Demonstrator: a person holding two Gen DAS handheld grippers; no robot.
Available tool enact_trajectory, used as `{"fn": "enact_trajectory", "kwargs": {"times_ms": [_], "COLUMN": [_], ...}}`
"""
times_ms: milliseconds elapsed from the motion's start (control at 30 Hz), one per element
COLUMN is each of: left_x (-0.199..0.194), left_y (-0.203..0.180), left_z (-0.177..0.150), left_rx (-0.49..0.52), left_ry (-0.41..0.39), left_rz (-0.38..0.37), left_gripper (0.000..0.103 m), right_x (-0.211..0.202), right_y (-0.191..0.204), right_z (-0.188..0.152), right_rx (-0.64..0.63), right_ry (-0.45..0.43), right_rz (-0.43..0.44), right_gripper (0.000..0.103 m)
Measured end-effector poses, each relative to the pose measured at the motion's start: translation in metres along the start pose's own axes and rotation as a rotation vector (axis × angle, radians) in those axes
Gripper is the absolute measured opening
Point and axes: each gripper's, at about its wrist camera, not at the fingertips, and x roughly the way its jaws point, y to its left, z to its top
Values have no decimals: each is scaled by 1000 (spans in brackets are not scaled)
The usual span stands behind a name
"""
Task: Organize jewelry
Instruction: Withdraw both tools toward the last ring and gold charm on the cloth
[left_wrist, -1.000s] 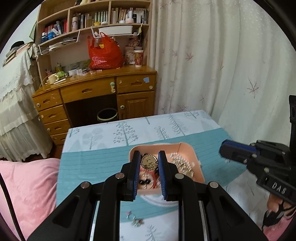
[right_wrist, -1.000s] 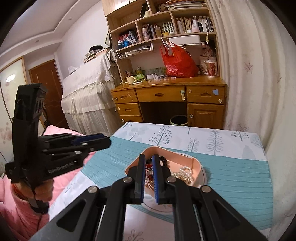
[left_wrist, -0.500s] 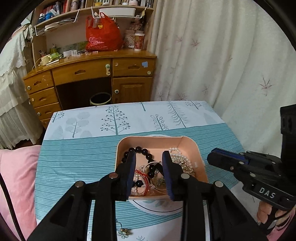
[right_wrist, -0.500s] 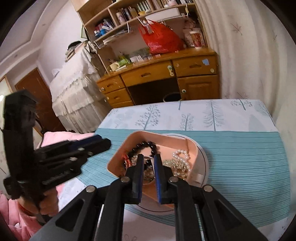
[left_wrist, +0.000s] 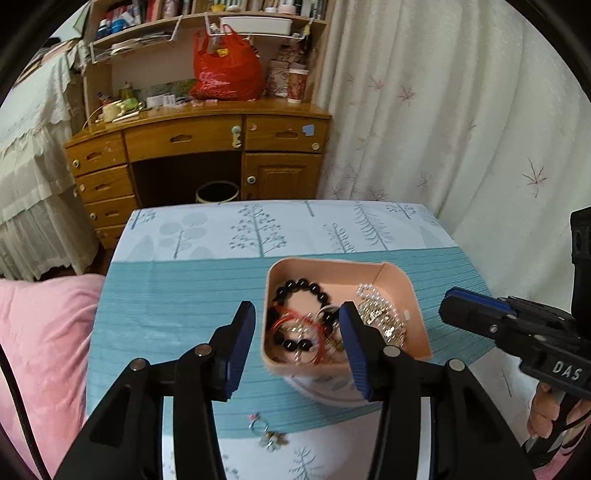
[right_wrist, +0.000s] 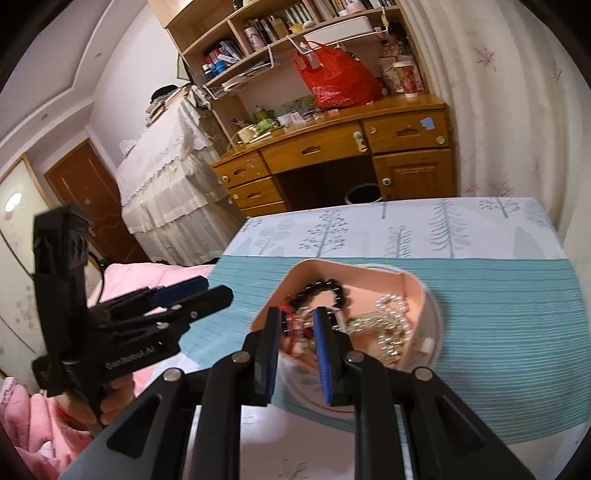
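A pink square tray (left_wrist: 413, 314) (right_wrist: 417, 291) stands on a white plate (right_wrist: 436, 317) on the table. It holds a black bead bracelet (left_wrist: 303, 286) (right_wrist: 328, 286), red cord pieces (left_wrist: 291, 321), a pearl strand (left_wrist: 373, 295) (right_wrist: 391, 302) and gold chains (left_wrist: 384, 321) (right_wrist: 384, 332). My left gripper (left_wrist: 297, 314) is open, its jaws straddling the tray's left wall from above. My right gripper (right_wrist: 297, 315) is open a little over the tray's near left corner. Small earrings (left_wrist: 267, 435) lie on the cloth in front of the tray.
The table has a teal and white tree-print cloth (left_wrist: 184, 295). A pink cushion (left_wrist: 44, 332) lies to the left. A wooden desk (left_wrist: 199, 147) with a red bag (left_wrist: 225, 70) and a curtain (left_wrist: 443, 110) stand behind. The right gripper shows at the right in the left wrist view (left_wrist: 454, 306).
My left gripper has opened wide and shifted left of the tray. My right gripper has opened slightly and dropped closer over the tray.
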Motion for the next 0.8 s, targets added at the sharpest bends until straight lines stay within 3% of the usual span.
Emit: {"fn": "enact_trajectory", "kwargs": {"times_ms": [100,300,400,467,733,800], "left_x": [-9,-25,-30,-31,-3,9], "left_y": [12,39,54,63,92,94], "left_z": [-9,-24,-31,-35,-57,-62], "left_rx": [-15,-54,-84,-108,-248,-271], "left_ry": [3,14,25,40,186,233], "left_rz": [25,68,76,75,33,37], "left_gripper": [46,46,47,53,57,58], "right_x": [2,15,23,31,71,82], "right_y": [13,47,64,76,101,103], "right_z": [-3,-11,-19,-27,-70,-80], "right_rx": [-13,-85,-147,-210,-374,-396], "right_ry": [6,45,63,74,182,222], "right_rz": [17,21,3,-38,-69,-77], "right_gripper": [28,28,28,28,29,33]}}
